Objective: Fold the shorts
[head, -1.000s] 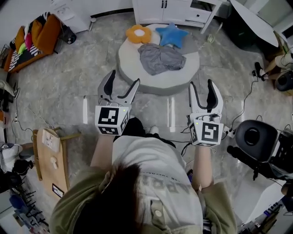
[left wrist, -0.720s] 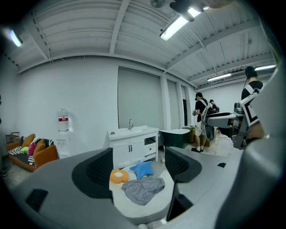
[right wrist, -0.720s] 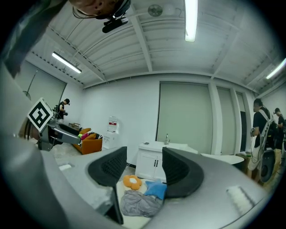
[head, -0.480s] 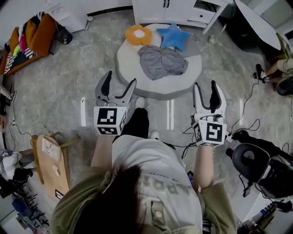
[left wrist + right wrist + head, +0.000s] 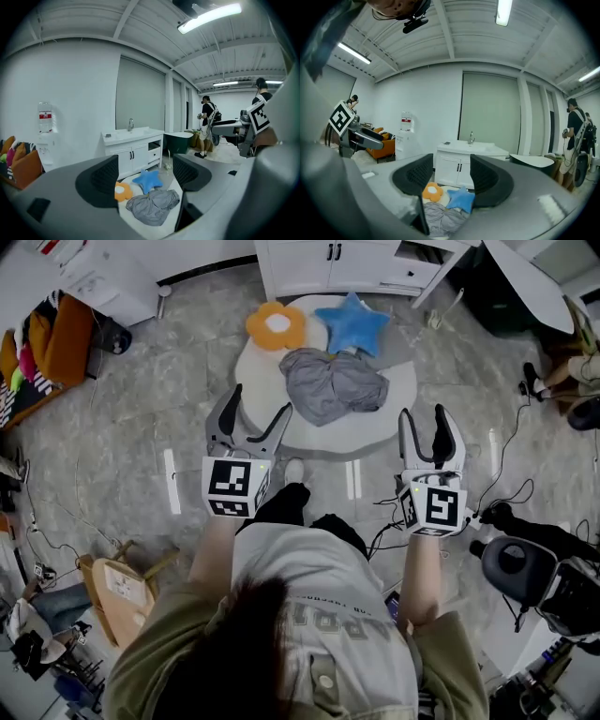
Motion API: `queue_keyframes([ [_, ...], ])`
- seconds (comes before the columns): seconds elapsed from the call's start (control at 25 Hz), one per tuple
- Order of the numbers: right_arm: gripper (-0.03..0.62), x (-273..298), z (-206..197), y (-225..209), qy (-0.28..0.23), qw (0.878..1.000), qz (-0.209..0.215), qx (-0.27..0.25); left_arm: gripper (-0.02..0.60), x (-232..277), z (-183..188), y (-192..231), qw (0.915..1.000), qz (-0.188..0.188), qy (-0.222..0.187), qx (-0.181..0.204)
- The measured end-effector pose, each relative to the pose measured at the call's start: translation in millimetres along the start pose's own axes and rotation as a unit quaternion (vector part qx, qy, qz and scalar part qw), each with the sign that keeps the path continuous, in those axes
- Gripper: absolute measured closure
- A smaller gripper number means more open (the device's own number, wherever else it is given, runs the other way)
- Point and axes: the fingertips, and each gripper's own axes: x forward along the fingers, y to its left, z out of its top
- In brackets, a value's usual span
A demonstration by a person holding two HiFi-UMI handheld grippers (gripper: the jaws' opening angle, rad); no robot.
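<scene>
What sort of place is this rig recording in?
Probably a lab or studio staged like a home: an exposed ceiling with a strip light, a white sink cabinet, and loose cables.

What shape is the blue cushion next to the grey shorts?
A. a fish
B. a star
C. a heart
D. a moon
B: the blue cushion lying just behind the grey shorts has five points, like a star.
</scene>
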Motion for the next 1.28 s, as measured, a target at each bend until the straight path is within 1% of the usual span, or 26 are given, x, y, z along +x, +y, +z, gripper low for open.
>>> queue_keyframes([
  [0.16,0.358,36,-16,-11,0.026,1.0,0.0,-0.005,0.229,37,-15,13,0.9993,-0.018,0.031,0.012],
  [0.28,0.358,54,-39,-22,0.056,0.998,0.015,-0.018,0.229,57,-41,10,0.9973,-0.026,0.068,0.014],
  [0.4,0.358,78,-66,-41,0.08,0.996,0.032,-0.032,0.229,84,-61,2,0.9948,-0.031,0.096,0.014],
  [0.48,0.356,95,-87,-54,0.1,0.993,0.053,-0.043,0.229,100,-76,-5,0.9929,-0.024,0.116,0.009],
  [0.64,0.358,118,-137,-77,0.146,0.981,0.111,-0.056,0.229,118,-114,-29,0.9869,0.004,0.161,-0.01],
  [0.72,0.358,128,-164,-86,0.165,0.975,0.138,-0.058,0.229,130,-136,-43,0.9819,0.014,0.189,-0.008],
  [0.84,0.358,142,-202,-97,0.192,0.962,0.179,-0.067,0.224,151,-173,-66,0.9726,0.015,0.232,-0.003],
  [0.96,0.358,151,-241,-100,0.215,0.949,0.215,-0.085,0.222,169,-206,-87,0.9665,0.012,0.256,-0.008],
  [1.12,0.358,160,-305,-100,0.257,0.93,0.243,-0.102,0.222,192,-257,-108,0.9548,-0.003,0.296,-0.028],
  [1.28,0.358,172,-381,-92,0.299,0.906,0.271,-0.128,0.222,224,-323,-115,0.9413,-0.026,0.336,-0.017],
])
